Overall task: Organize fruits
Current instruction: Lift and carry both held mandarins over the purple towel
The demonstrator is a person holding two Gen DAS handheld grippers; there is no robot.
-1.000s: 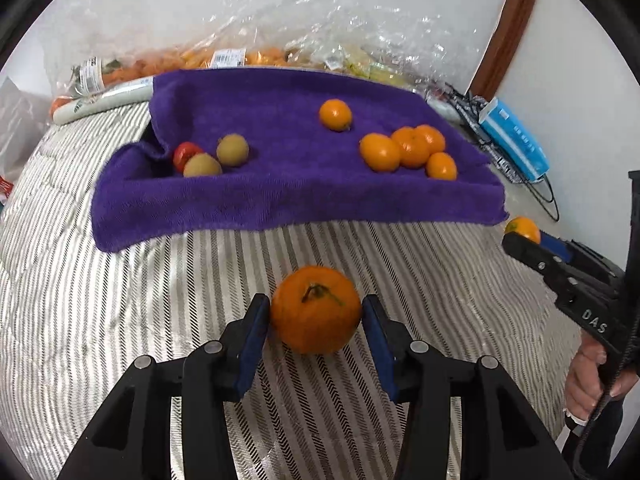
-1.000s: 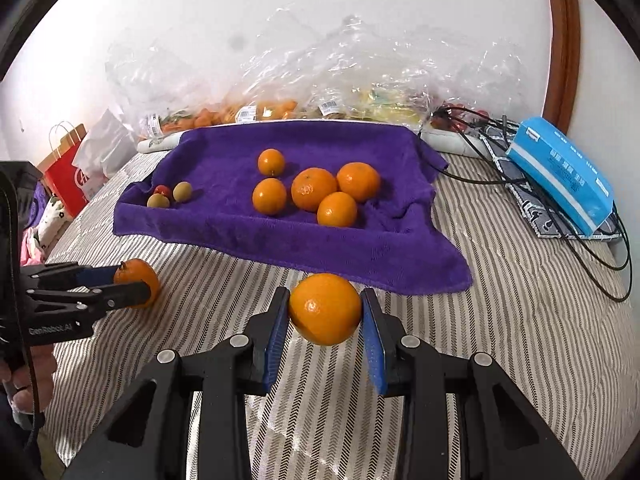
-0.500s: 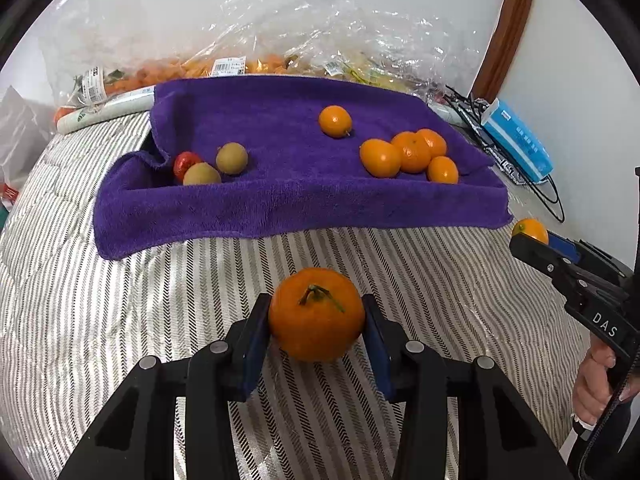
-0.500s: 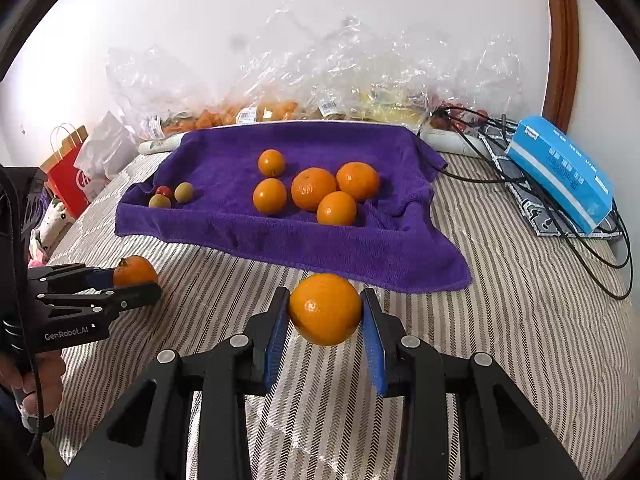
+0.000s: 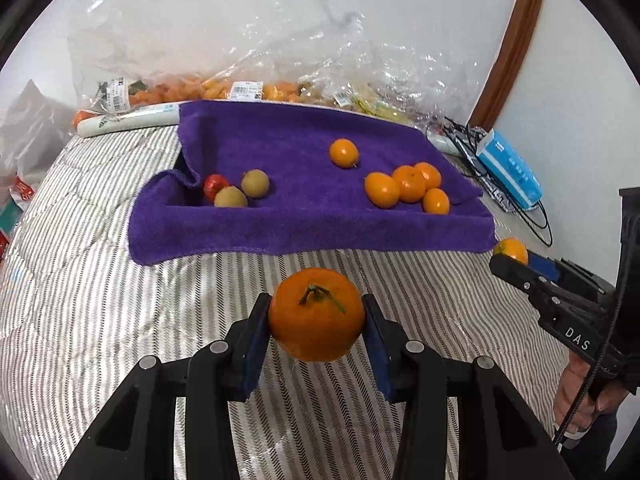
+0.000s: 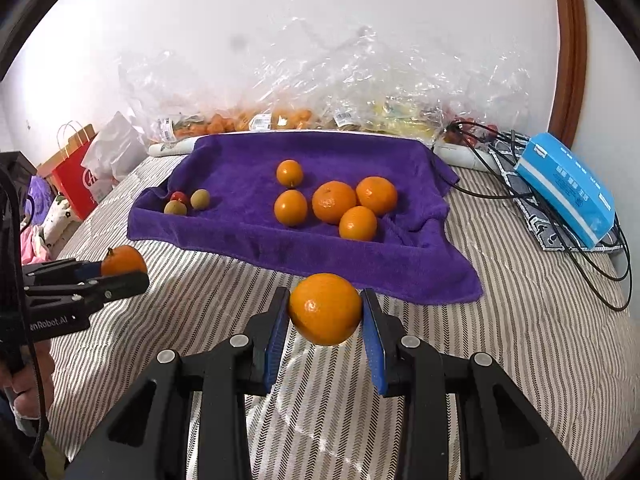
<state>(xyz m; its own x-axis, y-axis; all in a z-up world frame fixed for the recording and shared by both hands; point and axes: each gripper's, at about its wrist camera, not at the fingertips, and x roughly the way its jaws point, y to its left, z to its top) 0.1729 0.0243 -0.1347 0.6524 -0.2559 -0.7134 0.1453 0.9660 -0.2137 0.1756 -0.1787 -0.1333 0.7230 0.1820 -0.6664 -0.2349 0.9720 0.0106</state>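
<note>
Now left hand-held gripper (image 5: 316, 316) clamping stemmed orange (image 5: 316, 314), lifted off striped bedcover (image 5: 80, 300); right hand-held gripper (image 6: 325, 312) unchanged, clamping smooth orange (image 6: 325, 308)

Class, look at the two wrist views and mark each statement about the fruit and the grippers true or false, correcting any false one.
1. Each gripper holds an orange. True: the left gripper grips the stemmed orange, the right gripper grips the other orange.
2. The towel is green. False: it is purple.
3. Five oranges lie on the towel. True: four in a cluster, one apart behind them.
4. The red fruit lies among the oranges. False: it lies at the towel's left end beside two greenish fruits.
5. The blue box sits on the towel. False: it rests on the bed to the right.
</note>
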